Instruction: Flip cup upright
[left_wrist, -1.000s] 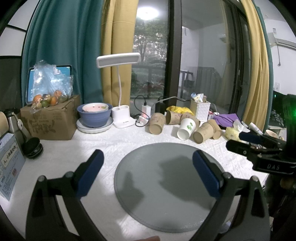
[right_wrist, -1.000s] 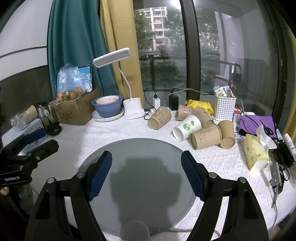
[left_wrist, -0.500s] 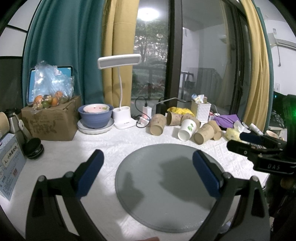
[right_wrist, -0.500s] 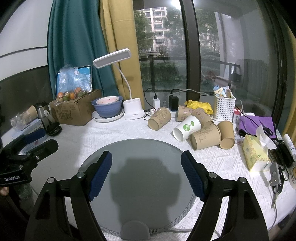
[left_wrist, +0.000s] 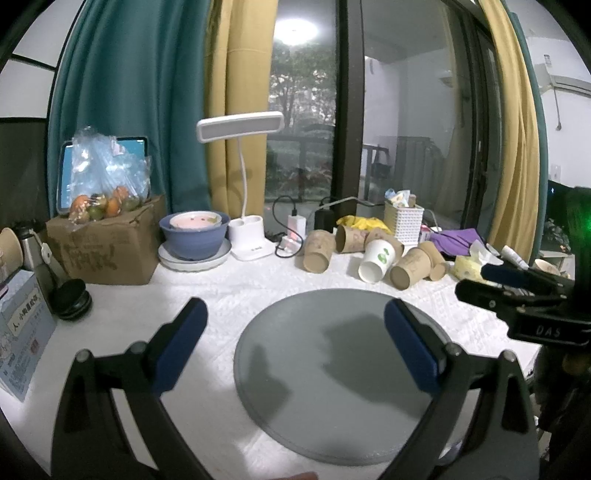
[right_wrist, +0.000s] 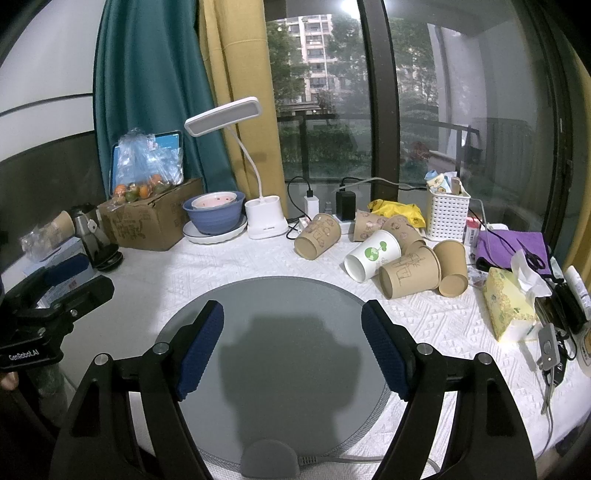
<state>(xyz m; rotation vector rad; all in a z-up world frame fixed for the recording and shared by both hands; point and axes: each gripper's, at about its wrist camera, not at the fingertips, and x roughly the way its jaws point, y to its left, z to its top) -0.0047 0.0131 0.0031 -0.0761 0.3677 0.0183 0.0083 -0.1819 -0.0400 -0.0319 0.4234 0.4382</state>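
Note:
Several paper cups lie on their sides at the back right of the white tablecloth: a white cup with a green logo (right_wrist: 372, 255) (left_wrist: 376, 261), brown cups beside it (right_wrist: 410, 273) (left_wrist: 410, 267), and a brown cup apart to the left (right_wrist: 317, 236) (left_wrist: 317, 251). My left gripper (left_wrist: 295, 341) is open and empty above the near part of a round grey mat (left_wrist: 332, 369). My right gripper (right_wrist: 293, 349) is open and empty above the same mat (right_wrist: 288, 295). Both grippers are well short of the cups.
A desk lamp (right_wrist: 264, 218), a blue bowl on a plate (right_wrist: 214, 214), a cardboard box with bagged fruit (right_wrist: 151, 218), a white basket (right_wrist: 447, 214), a tissue pack (right_wrist: 509, 302), a purple cloth (right_wrist: 513, 247) and cables ring the mat. The other gripper shows at each view's edge.
The left wrist view has shifted slightly; the scene sits a little further right. The right gripper and the cups have not moved.

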